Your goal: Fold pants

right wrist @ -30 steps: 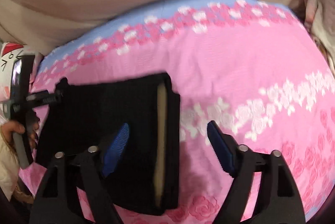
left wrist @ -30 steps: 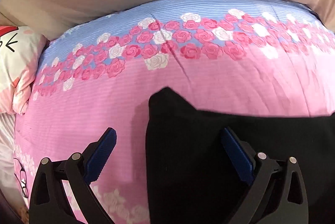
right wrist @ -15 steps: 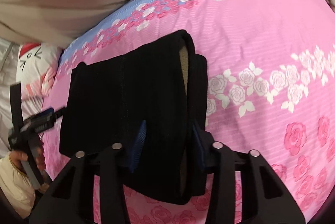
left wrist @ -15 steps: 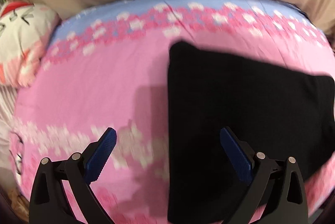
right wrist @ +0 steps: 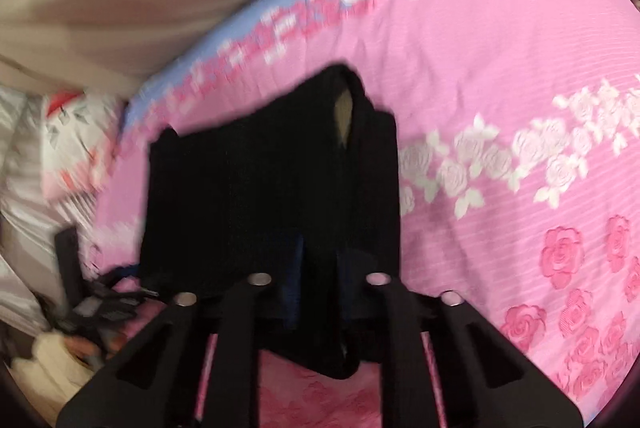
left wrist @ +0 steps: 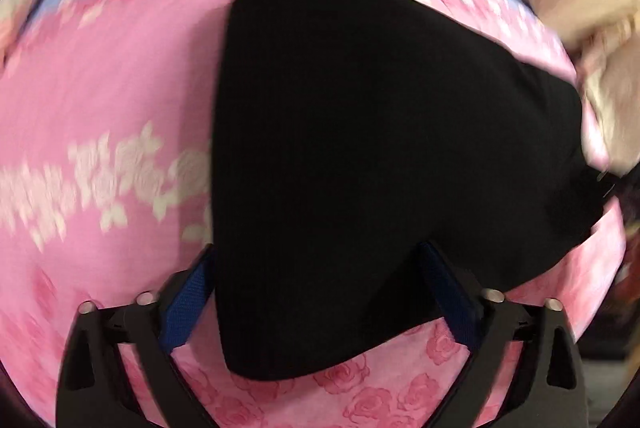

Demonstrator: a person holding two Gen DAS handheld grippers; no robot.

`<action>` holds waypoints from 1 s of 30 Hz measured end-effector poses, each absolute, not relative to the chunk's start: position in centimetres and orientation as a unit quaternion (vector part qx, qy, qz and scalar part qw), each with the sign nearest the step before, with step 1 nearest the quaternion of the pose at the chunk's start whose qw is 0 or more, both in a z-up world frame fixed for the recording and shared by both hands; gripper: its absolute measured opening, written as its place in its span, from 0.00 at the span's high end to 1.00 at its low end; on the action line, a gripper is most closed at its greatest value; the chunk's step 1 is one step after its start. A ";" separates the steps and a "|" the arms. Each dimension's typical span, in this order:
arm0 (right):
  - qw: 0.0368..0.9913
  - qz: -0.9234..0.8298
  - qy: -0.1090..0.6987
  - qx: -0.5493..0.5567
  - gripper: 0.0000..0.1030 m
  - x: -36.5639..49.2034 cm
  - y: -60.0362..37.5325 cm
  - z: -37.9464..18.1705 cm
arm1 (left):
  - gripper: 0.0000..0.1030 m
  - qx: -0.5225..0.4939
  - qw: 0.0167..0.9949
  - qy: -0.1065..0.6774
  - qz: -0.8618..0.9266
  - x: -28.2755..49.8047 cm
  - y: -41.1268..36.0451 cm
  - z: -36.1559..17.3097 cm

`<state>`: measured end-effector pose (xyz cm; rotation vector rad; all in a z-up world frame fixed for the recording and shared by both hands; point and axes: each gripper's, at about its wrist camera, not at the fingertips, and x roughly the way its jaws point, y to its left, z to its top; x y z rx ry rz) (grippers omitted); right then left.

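Left wrist view: left gripper (left wrist: 316, 292) closing, jaws wide astride the near left corner of the black pants (left wrist: 372, 156), pads not yet pressing. Only the right wrist view shows the tan lining at the far fold — right gripper (right wrist: 318, 292) closing, pinching the near edge. Pink rose bedspread (right wrist: 500, 76), beige wall behind, cartoon pillow (right wrist: 68, 148) far left. Pants' long axis runs left–right.

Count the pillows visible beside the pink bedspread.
1. A white pillow with red and black print lies at the left edge of the bedspread in the right wrist view, beyond the black pants. The picture is blurred, so others may be hidden.
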<state>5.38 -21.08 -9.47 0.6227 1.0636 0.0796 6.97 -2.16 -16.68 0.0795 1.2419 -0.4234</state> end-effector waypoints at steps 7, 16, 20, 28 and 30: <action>0.813 0.000 0.508 0.285 0.45 3.6 -23.2 -11.5 | 0.12 0.044 0.810 0.559 -0.174 5.8 -2.3 -16.1; 0.768 0.080 0.517 0.370 0.42 1.4 -20.8 -16.3 | 0.05 -0.083 0.784 0.579 -0.208 6.6 -0.4 -17.3; 0.761 0.063 0.513 0.392 0.72 1.7 -20.8 -16.0 | 0.21 0.027 0.804 0.563 -0.191 5.3 -4.1 -17.1; 0.747 0.076 0.532 0.391 0.76 -1.6 -21.9 -12.6 | 0.71 -0.003 0.767 0.601 -0.224 2.2 -2.0 -14.4; 0.734 0.057 0.551 0.394 0.74 -3.1 -22.7 -14.6 | 0.70 0.000 0.753 0.613 -0.239 0.5 -2.4 -15.0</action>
